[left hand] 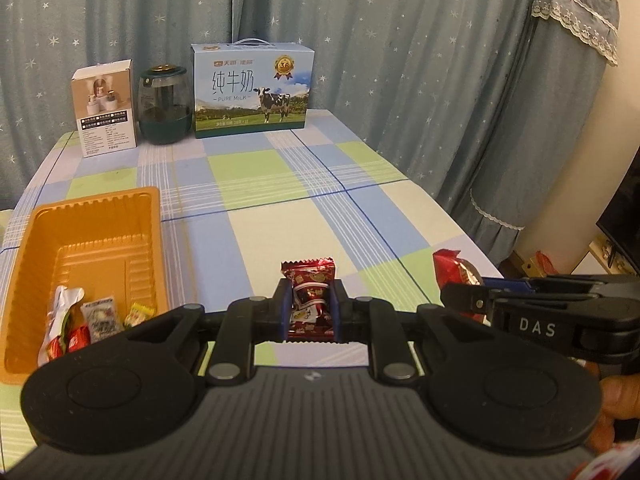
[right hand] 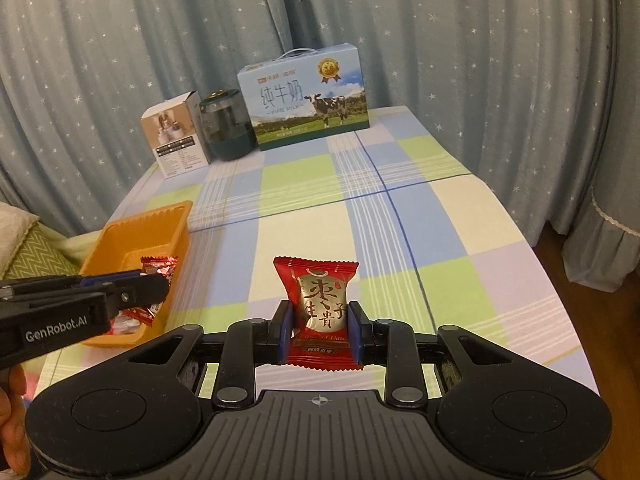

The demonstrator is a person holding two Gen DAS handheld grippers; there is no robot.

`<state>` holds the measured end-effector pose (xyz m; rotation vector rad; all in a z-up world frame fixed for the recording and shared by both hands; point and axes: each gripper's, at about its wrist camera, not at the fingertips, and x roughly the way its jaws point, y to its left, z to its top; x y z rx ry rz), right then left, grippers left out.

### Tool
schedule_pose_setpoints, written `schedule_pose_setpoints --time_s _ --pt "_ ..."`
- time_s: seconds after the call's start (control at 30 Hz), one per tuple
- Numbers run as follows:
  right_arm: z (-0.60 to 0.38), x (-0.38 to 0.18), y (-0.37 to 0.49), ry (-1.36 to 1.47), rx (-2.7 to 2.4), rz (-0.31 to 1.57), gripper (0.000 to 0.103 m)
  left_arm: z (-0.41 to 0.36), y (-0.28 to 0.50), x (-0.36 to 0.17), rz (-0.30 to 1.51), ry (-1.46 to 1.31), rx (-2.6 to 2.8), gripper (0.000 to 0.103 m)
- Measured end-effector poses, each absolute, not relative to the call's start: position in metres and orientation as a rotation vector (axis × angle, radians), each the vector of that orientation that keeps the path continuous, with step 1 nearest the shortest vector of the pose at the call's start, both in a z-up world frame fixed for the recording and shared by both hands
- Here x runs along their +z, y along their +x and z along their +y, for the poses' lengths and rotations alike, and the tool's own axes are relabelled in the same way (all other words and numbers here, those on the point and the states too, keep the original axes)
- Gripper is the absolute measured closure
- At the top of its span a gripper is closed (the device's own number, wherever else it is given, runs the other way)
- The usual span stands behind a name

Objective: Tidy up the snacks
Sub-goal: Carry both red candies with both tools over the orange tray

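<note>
Checked tablecloth (left hand: 280, 200) – star-dotted curtain (left hand: 400, 40) behind, milk carton (left hand: 252, 90) at far edge.

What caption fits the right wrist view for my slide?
Right gripper shut on a red date-snack packet above the checked tablecloth, orange tray at left.

Left gripper (left hand: 311, 307) jaws clamping dark red candy (left hand: 310, 285), orange tray (left hand: 86, 248) left

we saw the orange tray (left hand: 96, 216) cut off at the frame's left edge, its small wrappers' (left hand: 100, 316) print unreadable.
</note>
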<state>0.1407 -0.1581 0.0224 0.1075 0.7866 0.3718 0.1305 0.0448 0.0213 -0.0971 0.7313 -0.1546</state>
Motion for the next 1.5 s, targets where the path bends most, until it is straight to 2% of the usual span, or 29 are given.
schedule_pose_setpoints --time_s 0.7,1.5 --pt "-0.116 0.031 0.121 0.057 0.449 0.770 0.074 0.072 0.100 0.025 0.730 -0.111 -0.099 0.086" --pt "-0.027 0.018 0.120 0.001 0.614 0.787 0.074 0.156 0.068 0.024 0.728 -0.152 0.067 0.086"
